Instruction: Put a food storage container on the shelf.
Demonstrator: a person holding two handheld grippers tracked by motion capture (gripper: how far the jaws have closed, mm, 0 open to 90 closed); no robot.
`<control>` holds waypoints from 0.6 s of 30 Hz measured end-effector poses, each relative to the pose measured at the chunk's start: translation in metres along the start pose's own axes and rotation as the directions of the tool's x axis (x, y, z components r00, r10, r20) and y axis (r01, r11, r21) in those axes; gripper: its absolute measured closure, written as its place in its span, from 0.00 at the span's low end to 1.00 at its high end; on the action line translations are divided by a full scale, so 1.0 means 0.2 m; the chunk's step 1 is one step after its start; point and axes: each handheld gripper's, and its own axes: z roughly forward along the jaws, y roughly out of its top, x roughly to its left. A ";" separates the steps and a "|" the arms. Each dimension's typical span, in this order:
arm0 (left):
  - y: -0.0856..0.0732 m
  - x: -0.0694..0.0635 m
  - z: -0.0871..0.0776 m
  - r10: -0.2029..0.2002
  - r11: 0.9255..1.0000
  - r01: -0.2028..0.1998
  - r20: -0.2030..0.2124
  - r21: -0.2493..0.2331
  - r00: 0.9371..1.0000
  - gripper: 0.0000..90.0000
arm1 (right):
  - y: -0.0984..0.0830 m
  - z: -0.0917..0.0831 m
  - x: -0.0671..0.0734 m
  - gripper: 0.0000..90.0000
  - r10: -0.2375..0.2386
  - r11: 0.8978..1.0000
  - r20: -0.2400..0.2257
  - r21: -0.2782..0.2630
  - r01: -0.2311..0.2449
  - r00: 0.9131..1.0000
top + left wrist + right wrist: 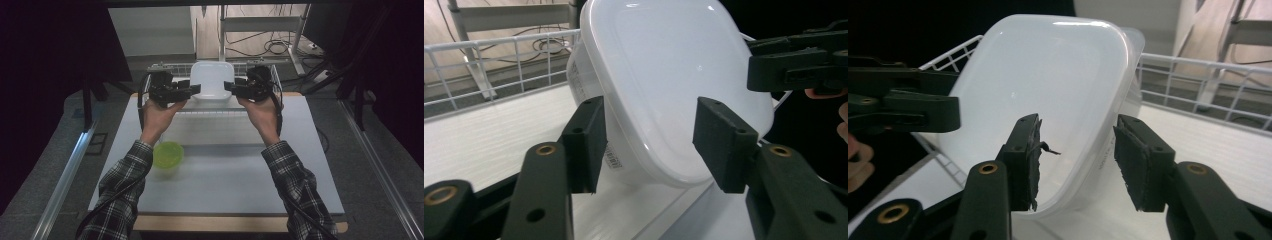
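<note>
White plastic container (212, 80) w/ lid on sits tipped on its side in the wire basket (162, 66) at 12 o'clock on the table (240, 170), lid face toward the person. Left gripper (196, 88) is at the container's 9 o'clock edge, right gripper (229, 86) at its 3 o'clock edge.

Left gripper view: jaws stand about half open, the container's (674, 85) lid rim between them, pads (586, 142) clear of the plastic, nothing held. A printed sticker (613, 156) on the container's side wall, approx 7 o'clock from the lid centre; looks like a barcode, text too small to read.

Right gripper view: jaws partly open either side of the container's (1048, 85) rim, not pressing on it. Left pad (1029, 160) is frayed, a loose shred sticking out. Faint print (1108, 152) runs along the side wall, illegible.

Green bowl (168, 154) stands on the table at approx 8 o'clock, well apart from the basket, by the left sleeve (122, 192).
</note>
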 end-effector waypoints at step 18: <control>0.04 0.03 0.05 0.013 1.000 -0.016 -0.096 -0.026 0.995 0.33 | 0.02 0.05 -0.02 0.52 0.003 1.000 0.056 -0.020 -0.002 0.998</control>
